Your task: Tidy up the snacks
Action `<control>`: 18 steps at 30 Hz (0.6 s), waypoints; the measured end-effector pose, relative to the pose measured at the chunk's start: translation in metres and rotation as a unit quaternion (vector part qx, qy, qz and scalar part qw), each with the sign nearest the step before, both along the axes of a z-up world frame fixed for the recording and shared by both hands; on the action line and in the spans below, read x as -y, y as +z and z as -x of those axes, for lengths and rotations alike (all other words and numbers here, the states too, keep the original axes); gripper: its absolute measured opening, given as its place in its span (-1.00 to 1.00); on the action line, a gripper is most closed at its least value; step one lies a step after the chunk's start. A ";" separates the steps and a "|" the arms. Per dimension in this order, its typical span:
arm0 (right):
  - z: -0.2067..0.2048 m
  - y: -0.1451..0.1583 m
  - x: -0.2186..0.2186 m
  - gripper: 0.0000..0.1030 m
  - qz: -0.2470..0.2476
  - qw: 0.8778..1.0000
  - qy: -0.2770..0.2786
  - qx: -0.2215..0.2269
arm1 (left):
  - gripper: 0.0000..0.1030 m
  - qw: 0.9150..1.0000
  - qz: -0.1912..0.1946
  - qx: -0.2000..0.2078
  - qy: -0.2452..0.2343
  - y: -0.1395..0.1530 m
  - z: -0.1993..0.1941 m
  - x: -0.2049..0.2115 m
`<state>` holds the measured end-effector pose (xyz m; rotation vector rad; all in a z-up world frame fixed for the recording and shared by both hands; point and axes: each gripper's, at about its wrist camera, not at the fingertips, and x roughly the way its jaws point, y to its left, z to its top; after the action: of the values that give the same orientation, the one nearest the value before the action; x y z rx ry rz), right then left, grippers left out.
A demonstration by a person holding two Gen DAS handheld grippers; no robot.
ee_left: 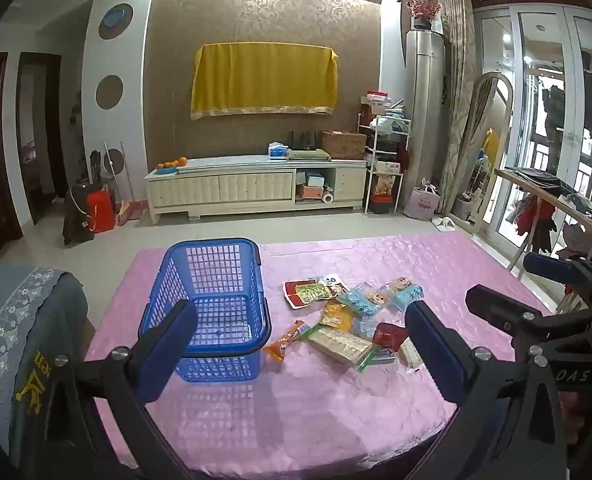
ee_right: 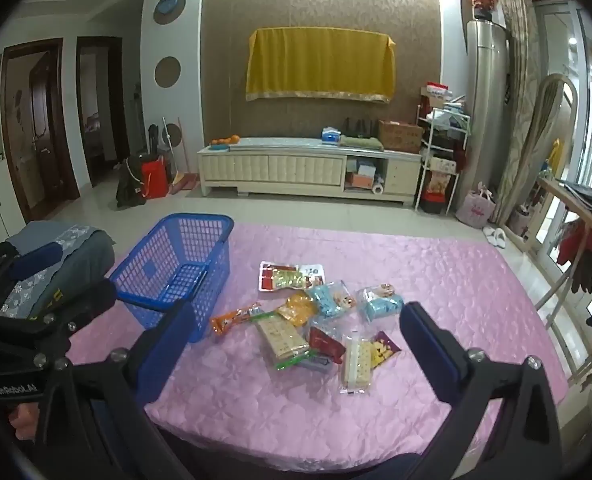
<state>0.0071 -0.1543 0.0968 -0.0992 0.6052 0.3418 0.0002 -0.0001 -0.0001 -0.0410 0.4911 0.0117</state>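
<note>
On the pink tabletop [ee_left: 335, 420], snack packets [ee_left: 347, 316] lie heaped at 3 o'clock of the empty blue basket [ee_left: 216, 304], likely staged for loading; left tongs [ee_left: 296, 356] and right tongs [ee_right: 296, 352] both gape, holding nothing.

Right gripper [ee_right: 296, 344] hovers wide open above the pink tablecloth [ee_right: 435, 280], nothing between its blue pads. The snack packets [ee_right: 307, 316] lie scattered just beyond it, the empty blue basket [ee_right: 180, 264] sits to their left, and the left gripper [ee_right: 52, 276] waits far left.
</note>
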 end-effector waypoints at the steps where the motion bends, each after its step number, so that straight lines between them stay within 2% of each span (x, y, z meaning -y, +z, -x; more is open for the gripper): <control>1: 0.000 0.000 0.000 1.00 0.000 1.000 0.001 0.002 | 1.00 1.000 0.000 0.000 0.000 0.000 0.000 0.000; 8: -0.001 0.000 0.000 1.00 0.003 1.000 0.007 -0.002 | 1.00 1.000 0.003 -0.004 0.000 -0.003 -0.004 -0.001; 15: 0.003 -0.001 0.000 1.00 -0.003 1.000 0.005 -0.009 | 1.00 1.000 0.004 0.004 0.001 0.002 0.009 -0.016; 18: 0.001 -0.001 0.002 1.00 -0.003 1.000 0.008 -0.014 | 1.00 1.000 0.007 -0.004 0.001 -0.002 0.000 -0.003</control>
<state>0.0056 -0.1560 0.0955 -0.0946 0.6324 0.3612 0.0005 0.0032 -0.0020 -0.0544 0.4985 0.0112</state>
